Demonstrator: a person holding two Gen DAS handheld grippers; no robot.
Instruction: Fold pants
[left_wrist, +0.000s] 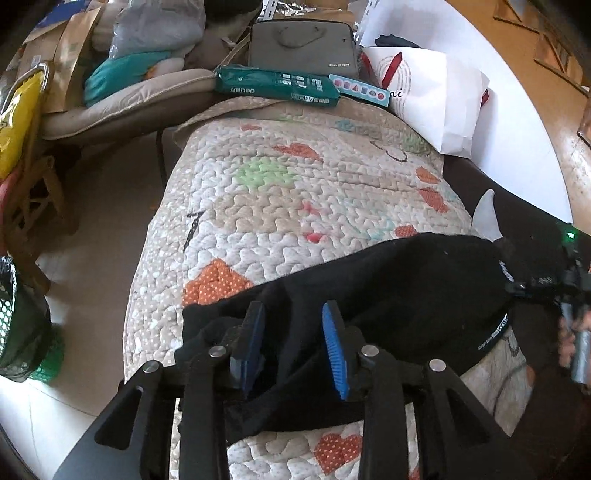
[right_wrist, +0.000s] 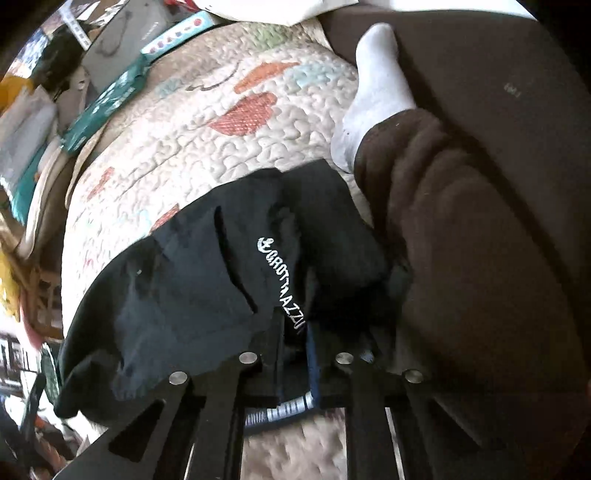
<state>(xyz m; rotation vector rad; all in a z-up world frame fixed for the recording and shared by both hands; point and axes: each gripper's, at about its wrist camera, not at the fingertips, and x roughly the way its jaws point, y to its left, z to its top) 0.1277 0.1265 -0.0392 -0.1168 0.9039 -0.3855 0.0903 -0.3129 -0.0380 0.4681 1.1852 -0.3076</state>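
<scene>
Black pants (left_wrist: 406, 288) lie bunched across the near end of a quilted pad (left_wrist: 295, 192) with orange hearts. My left gripper (left_wrist: 293, 308) hovers over their left end; its blue pads (left_wrist: 334, 343) stand apart and press on nothing, with black cloth below the gap. In the right wrist view the pants (right_wrist: 177, 295) show white lettering near the waistband. My right gripper (right_wrist: 295, 325) is shut on that waistband edge, just below the lettering. A hand (left_wrist: 569, 332) with the right tool shows at the right edge of the left wrist view.
A person's brown-trousered leg (right_wrist: 461, 221) with a white sock (right_wrist: 373, 92) rests on the pad's right side. At the far end lie a green box (left_wrist: 277, 86), a grey laptop bag (left_wrist: 303, 44) and a white paper bag (left_wrist: 436, 96). A cushioned chair (left_wrist: 122, 110) stands at left over pale floor (left_wrist: 99, 221).
</scene>
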